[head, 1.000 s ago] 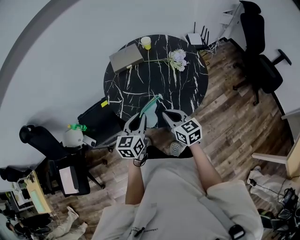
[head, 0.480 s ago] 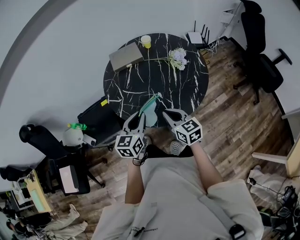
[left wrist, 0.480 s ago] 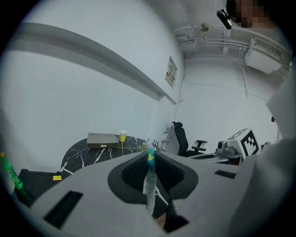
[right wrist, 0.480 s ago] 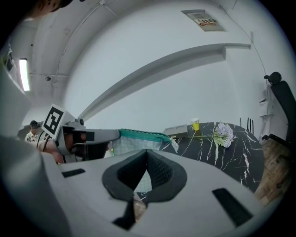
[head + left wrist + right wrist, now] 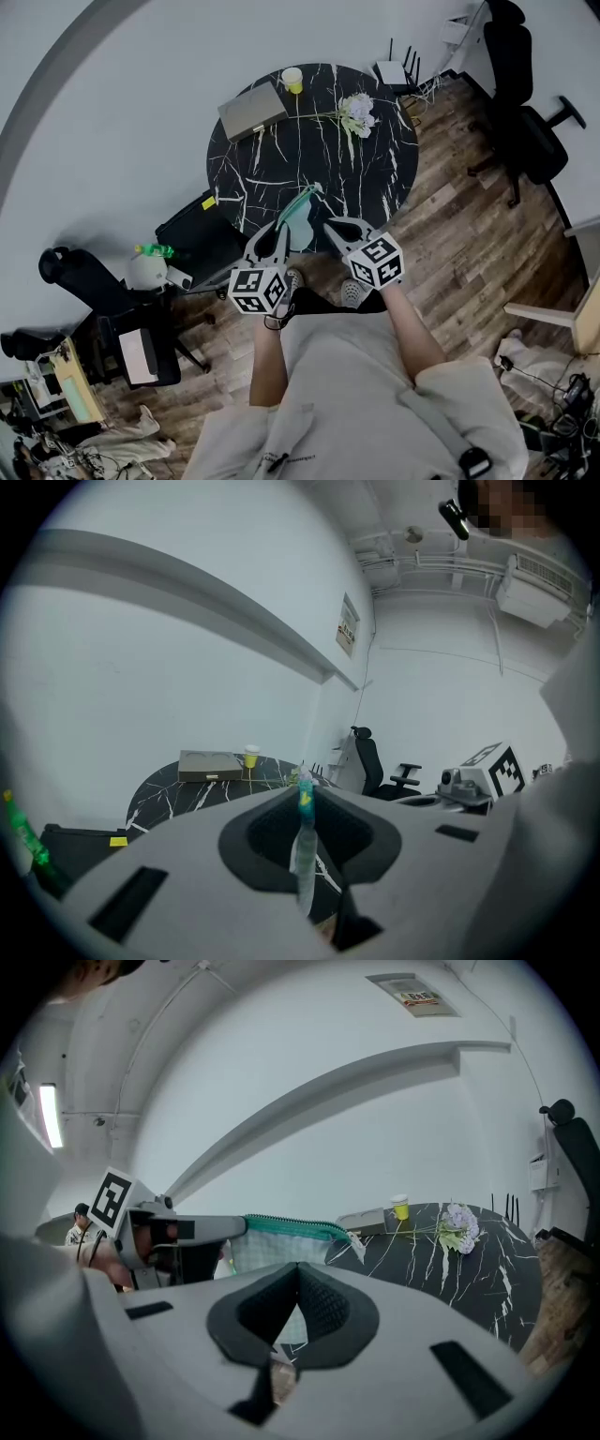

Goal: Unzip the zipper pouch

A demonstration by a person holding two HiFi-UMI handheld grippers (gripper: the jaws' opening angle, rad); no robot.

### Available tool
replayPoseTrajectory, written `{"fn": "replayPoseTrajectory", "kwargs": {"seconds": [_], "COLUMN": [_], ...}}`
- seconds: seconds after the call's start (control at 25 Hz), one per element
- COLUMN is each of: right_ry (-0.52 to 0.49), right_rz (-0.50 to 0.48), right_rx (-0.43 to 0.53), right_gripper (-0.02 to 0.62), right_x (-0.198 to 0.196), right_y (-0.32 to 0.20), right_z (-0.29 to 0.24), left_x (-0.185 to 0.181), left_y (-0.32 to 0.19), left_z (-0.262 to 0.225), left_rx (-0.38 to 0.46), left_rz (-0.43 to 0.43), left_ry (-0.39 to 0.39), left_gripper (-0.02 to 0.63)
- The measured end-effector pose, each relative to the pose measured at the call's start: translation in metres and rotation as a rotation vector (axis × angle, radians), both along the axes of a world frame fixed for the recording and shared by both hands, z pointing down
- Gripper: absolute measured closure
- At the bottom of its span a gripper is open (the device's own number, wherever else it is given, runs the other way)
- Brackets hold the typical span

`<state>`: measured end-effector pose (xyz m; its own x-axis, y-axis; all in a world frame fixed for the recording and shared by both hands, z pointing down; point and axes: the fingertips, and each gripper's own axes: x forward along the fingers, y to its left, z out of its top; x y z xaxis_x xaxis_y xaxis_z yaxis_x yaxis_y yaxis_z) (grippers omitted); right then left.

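Note:
A pale checked zipper pouch (image 5: 299, 212) with a teal zipper (image 5: 286, 1226) hangs over the near edge of the round black table (image 5: 281, 159). My left gripper (image 5: 284, 229) is shut on the pouch's near end. In the left gripper view the pouch (image 5: 304, 841) stands edge-on between the closed jaws. My right gripper (image 5: 330, 225) sits just right of the pouch, shut, with nothing between its tips (image 5: 298, 1266). In the right gripper view the zipper runs from the left gripper (image 5: 183, 1231) to a small pull tab (image 5: 359, 1243) at its far end.
On the table are a flat grey box (image 5: 251, 111), a yellow cup (image 5: 292, 82) and a bunch of pale flowers (image 5: 356, 114). A black seat (image 5: 199, 242) stands left of the table and an office chair (image 5: 516, 122) far right. The floor is wood.

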<state>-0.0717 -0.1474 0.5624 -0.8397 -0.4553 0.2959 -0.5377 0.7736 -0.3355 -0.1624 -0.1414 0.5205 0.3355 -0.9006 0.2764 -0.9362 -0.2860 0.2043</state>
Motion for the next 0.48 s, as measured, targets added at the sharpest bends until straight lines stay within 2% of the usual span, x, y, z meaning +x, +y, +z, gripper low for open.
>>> {"fn": "replayPoseTrajectory", "kwargs": {"seconds": [0.48], "right_ry": [0.0], "right_rz": [-0.003], "right_rx": [-0.011], "right_gripper": [0.588], "right_x": [0.0004], "right_y": [-0.0016], "right_z": [0.0023], "left_x": [-0.0024], "left_y": [0.0007], "left_z": [0.0019], "left_rx": [-0.001], "left_rz": [-0.009], "left_ry": [0.004], "left_gripper": [0.551]}}
